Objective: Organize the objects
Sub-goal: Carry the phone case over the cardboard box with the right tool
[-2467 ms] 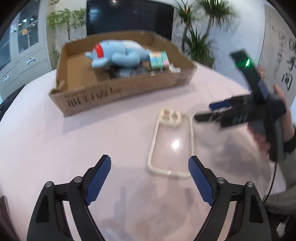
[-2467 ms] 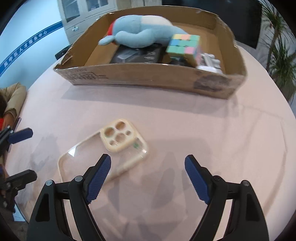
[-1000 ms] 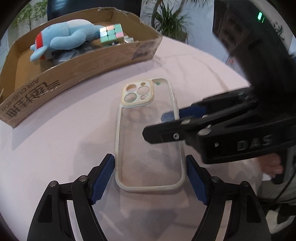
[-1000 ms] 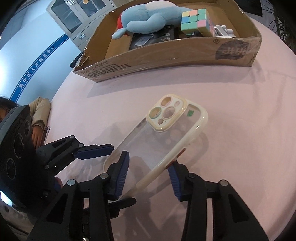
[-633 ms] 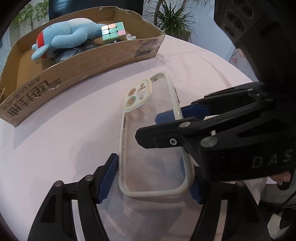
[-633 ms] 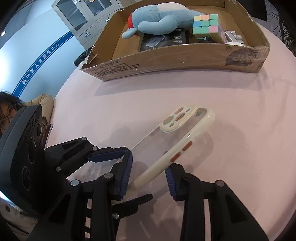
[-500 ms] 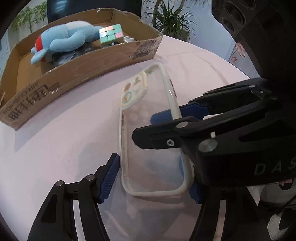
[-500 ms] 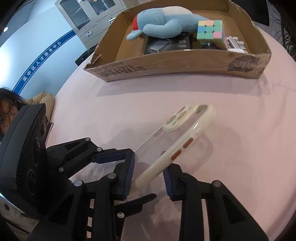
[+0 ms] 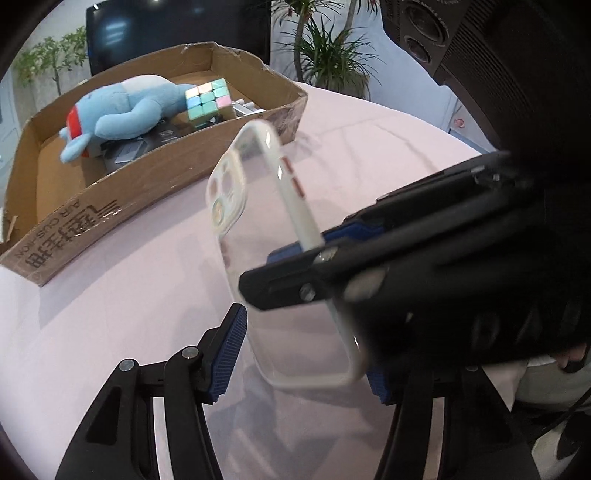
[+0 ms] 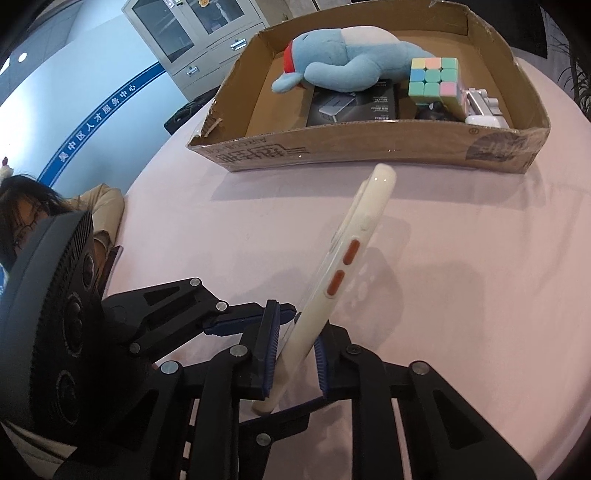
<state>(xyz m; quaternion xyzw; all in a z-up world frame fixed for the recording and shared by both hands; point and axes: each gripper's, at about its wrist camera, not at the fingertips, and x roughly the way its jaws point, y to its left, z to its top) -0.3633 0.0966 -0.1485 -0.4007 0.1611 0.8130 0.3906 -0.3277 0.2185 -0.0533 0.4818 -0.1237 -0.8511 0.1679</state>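
**Inspector A:** Right gripper point(image 10: 293, 356), condition?

**Inspector B:** Clamped on the phone case point(image 10: 347, 273) near its lower end, a blue pad on each face. The case stands on edge, tilted, off the pink table point(image 10: 461, 266), camera end pointing toward the cardboard box point(image 10: 332, 153). Orange side buttons face the right wrist camera.

**Inspector A:** Left gripper point(image 9: 303, 360)?

**Inspector B:** Spread wide. Its pads bracket the case's lower end; in the left wrist view the left pad point(image 9: 229, 356) stands just apart from the rim. The opposite pad is mostly hidden behind the right gripper point(image 9: 406, 258), so contact there cannot be confirmed. The right tool crosses directly over the left one, the two bodies close together.

**Inspector A:** Clearances?

**Inspector B:** Bare tabletop between the case and the box's near wall. The table's rounded edge runs at left, a seated person point(image 10: 26, 221) just beyond it.

**Inspector A:** Box contents?

**Inspector B:** Blue plush toy point(image 10: 340, 62) lying over a dark flat package point(image 10: 354, 103); a pastel puzzle cube point(image 10: 436, 81) beside it; a small white item point(image 10: 480, 107) in the right-hand corner. The left part of the box floor is bare. Plants point(image 9: 325, 51) and a dark screen point(image 9: 177, 29) stand behind.
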